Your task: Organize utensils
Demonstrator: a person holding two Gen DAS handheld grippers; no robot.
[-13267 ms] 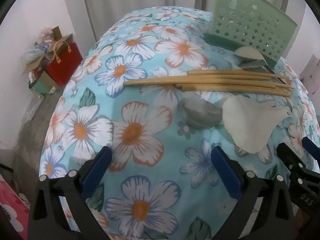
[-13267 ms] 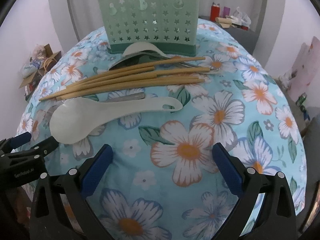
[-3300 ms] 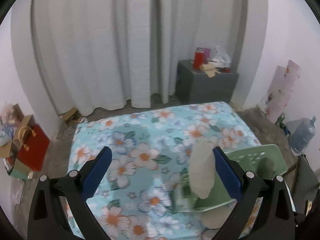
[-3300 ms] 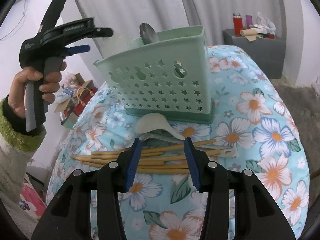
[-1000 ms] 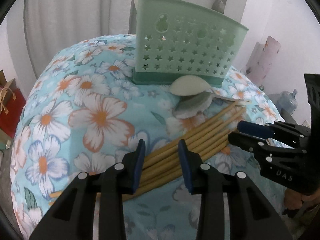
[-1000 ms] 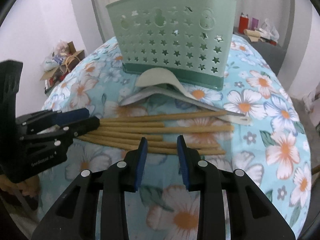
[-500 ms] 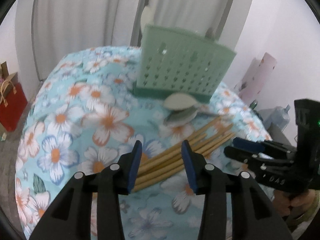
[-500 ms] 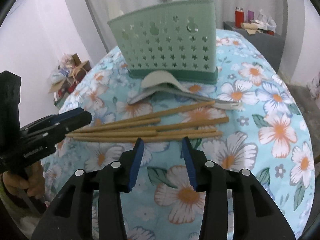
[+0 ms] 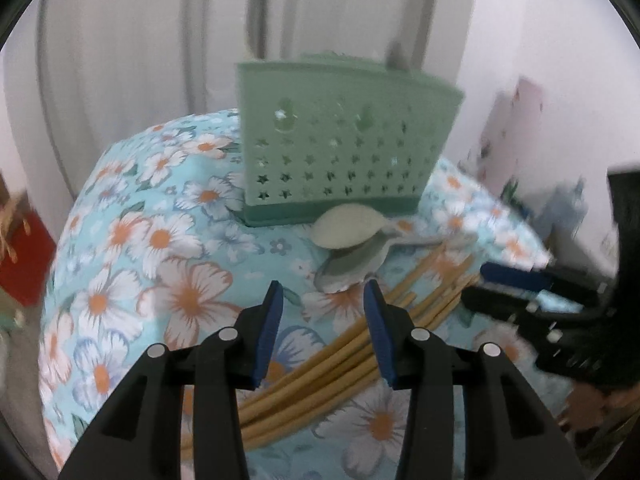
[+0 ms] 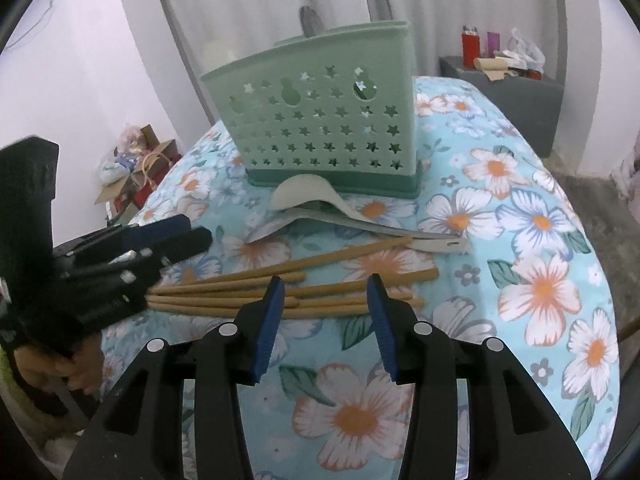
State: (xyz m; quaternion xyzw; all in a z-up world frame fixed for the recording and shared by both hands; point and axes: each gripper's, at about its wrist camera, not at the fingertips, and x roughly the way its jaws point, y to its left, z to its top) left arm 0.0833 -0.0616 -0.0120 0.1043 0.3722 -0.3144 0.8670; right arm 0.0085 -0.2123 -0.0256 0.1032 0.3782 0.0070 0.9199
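Observation:
A green star-punched utensil caddy (image 9: 344, 140) (image 10: 320, 120) stands at the back of the flowered table (image 10: 532, 216), with a metal spoon (image 10: 310, 20) sticking out of it. In front of it lie a white spoon (image 9: 344, 232) (image 10: 304, 190) over a grey spoon (image 9: 352, 268) (image 10: 276, 226). Several wooden chopsticks (image 9: 316, 364) (image 10: 224, 292) lie in a loose bundle nearer me. My left gripper (image 9: 323, 292) (image 10: 168, 236) hovers open over one end of the bundle, holding nothing. My right gripper (image 10: 326, 280) (image 9: 512, 280) hovers open over the other end, also holding nothing.
The tablecloth drops away at the table's rounded edges. Cardboard boxes and bags (image 10: 136, 168) sit on the floor to the left, with a red bag (image 9: 20, 256). A grey cabinet (image 10: 512, 96) with bottles stands at the back right. Curtains hang behind.
Both grippers' jaws have widened a little. Both have lifted slightly off the chopsticks, so more of the wall behind the caddy shows. The chopsticks and spoons lie where they were.

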